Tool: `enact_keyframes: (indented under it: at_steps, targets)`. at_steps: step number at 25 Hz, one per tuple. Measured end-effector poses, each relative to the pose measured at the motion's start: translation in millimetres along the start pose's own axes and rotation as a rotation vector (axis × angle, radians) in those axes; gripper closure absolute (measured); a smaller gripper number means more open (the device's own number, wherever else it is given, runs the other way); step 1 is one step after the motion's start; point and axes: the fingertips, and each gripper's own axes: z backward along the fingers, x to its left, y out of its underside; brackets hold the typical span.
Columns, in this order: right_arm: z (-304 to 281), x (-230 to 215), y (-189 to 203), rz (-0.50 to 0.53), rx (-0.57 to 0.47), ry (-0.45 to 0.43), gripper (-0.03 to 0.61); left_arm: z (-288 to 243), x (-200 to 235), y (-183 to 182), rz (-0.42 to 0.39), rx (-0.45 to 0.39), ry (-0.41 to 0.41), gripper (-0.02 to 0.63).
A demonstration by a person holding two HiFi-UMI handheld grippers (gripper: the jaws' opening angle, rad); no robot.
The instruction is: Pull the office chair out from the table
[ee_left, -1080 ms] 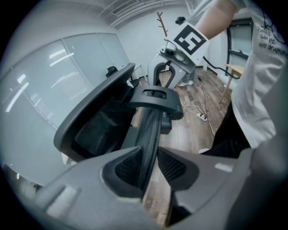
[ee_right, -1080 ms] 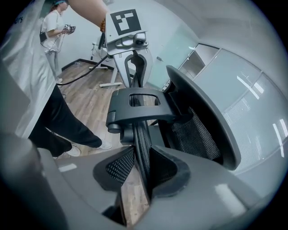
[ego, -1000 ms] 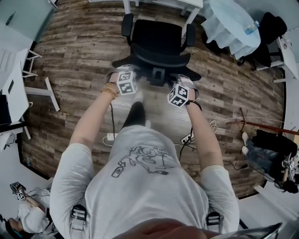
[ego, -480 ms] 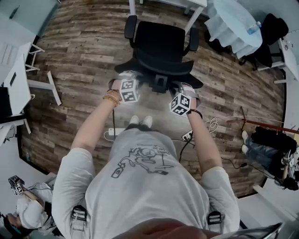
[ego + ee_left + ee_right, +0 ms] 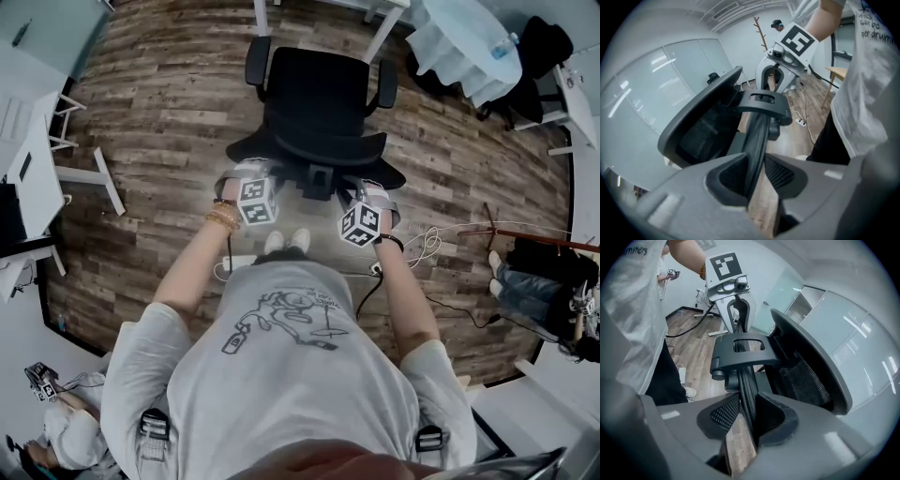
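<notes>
The black office chair [image 5: 314, 98] stands on the wood floor just below the white table's legs [image 5: 380, 36], its seat facing away from me. My left gripper [image 5: 246, 173] and right gripper [image 5: 372, 192] are both clamped on the top rim of its backrest, one on each side of the centre bracket. In the left gripper view the backrest rim [image 5: 757, 136] runs up between the jaws of the left gripper [image 5: 757, 174]. The right gripper view shows the same rim [image 5: 746, 385] pinched in the right gripper [image 5: 745, 417].
A round table with a white cloth [image 5: 464, 52] is at the top right. White desks [image 5: 28, 178] line the left side. A power strip [image 5: 230, 265] and cables [image 5: 422, 246] lie on the floor by my feet. A person sits at the right [image 5: 534, 281].
I have stepped backward, feet now together. The chair has rolled along with both grippers, away from the table, and the floor cables have shifted in view.
</notes>
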Motion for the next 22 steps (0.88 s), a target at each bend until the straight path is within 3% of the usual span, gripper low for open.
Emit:
enact_keyframes:
  at_steps: [22]
  targets:
    - [35,57,-7,-0.041,0.009,-0.036,0.459,30,-60,1,0.009,-0.005,0.022,0.499]
